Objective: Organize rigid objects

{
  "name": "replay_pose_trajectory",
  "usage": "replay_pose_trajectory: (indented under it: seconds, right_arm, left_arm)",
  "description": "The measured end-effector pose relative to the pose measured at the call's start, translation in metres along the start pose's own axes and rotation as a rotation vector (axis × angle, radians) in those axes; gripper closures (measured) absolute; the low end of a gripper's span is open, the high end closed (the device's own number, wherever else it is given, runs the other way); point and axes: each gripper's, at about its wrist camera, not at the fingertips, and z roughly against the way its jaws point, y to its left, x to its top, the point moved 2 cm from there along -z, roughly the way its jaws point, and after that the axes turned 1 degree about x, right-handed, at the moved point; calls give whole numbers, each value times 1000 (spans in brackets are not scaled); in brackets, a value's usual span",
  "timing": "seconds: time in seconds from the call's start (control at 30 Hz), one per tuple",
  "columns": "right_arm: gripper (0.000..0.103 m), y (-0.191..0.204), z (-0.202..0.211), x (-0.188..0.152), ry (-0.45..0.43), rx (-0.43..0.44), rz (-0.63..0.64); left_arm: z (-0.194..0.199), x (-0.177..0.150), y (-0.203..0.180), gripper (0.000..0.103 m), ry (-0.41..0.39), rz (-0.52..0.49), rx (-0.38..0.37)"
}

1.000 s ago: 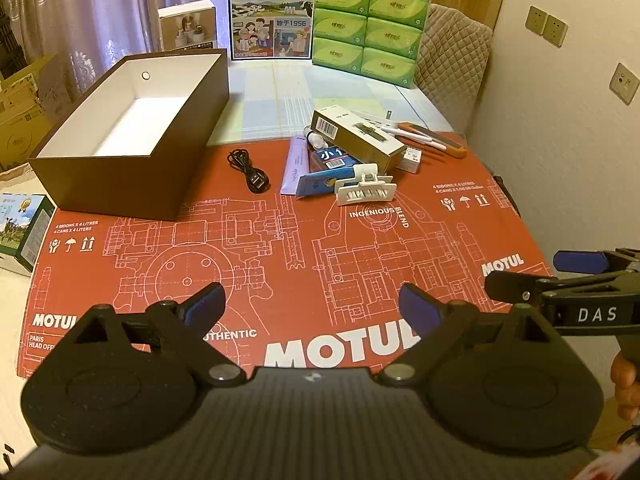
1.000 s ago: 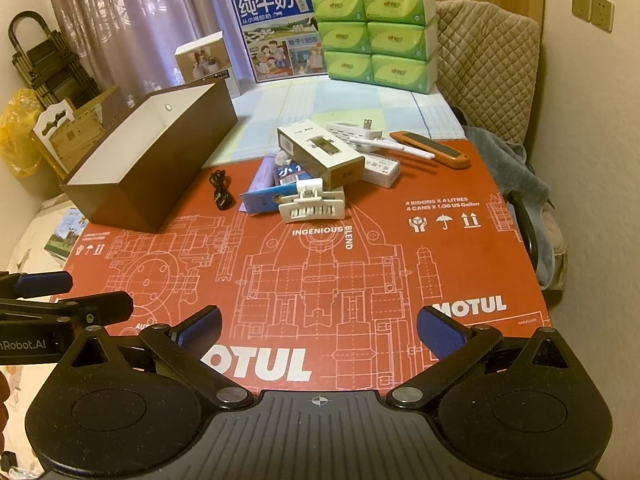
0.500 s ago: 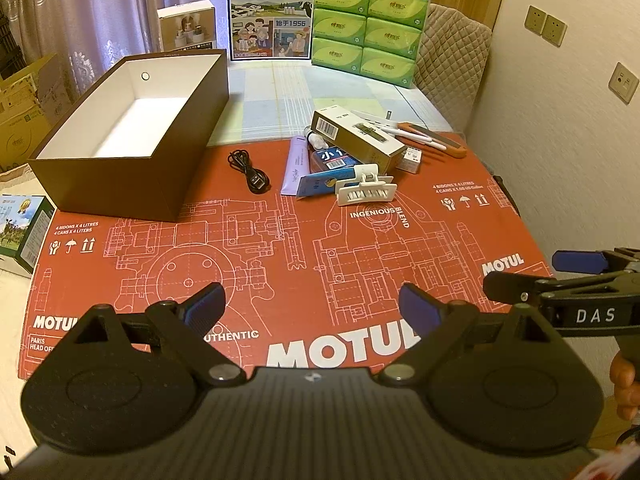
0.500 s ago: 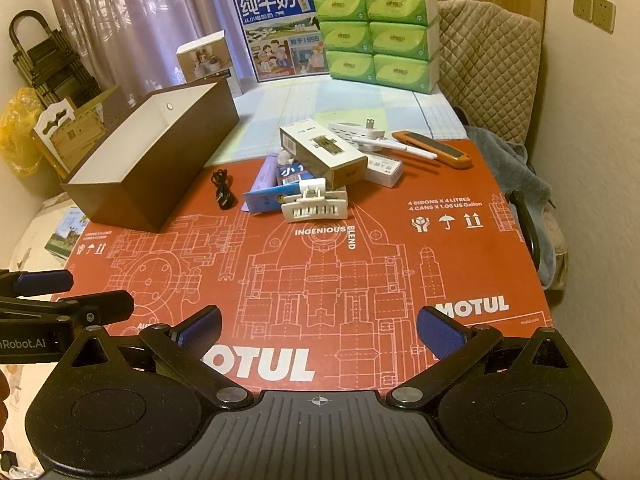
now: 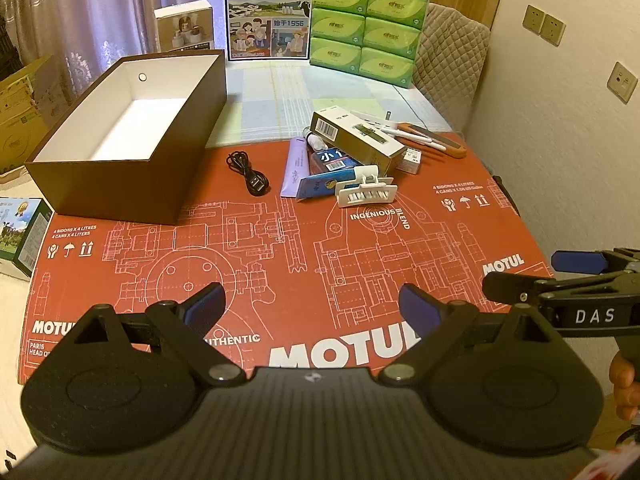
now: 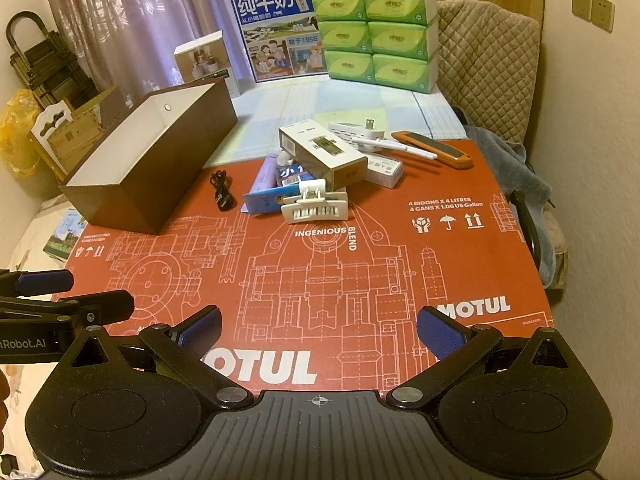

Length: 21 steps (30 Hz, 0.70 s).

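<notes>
Both grippers parked low over the near edge of the red mat (image 5: pixel 360 248), jaws spread wide, nothing held.

Left gripper (image 5: pixel 310 306) points forward along the mat, level, blue pads well apart; right gripper (image 6: pixel 318 326) same pose beside it, side by side, its fingers showing at the right edge of the left view, a bit of a hand under it. Brown box (image 5: pixel 132 132) sits open at far left of the mat. Clutter pile well ahead, mid-mat: white clip (image 6: pixel 314 205) nearest, leaning on blue tube (image 6: pixel 266 199); beige carton (image 6: pixel 322 153) on top of pile; black cable (image 6: pixel 222 192) between pile and box; orange-edged tool (image 6: pixel 434 148) far right.
</notes>
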Motion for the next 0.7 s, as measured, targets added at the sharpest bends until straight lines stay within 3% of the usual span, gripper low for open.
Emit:
replay_pose_trajectory:
  seconds: [0.7]
  right_arm:
    - [2,5,-5,6,1,-5,-7]
  left_arm:
    - [-3,11,10,11,1,-21,-18]
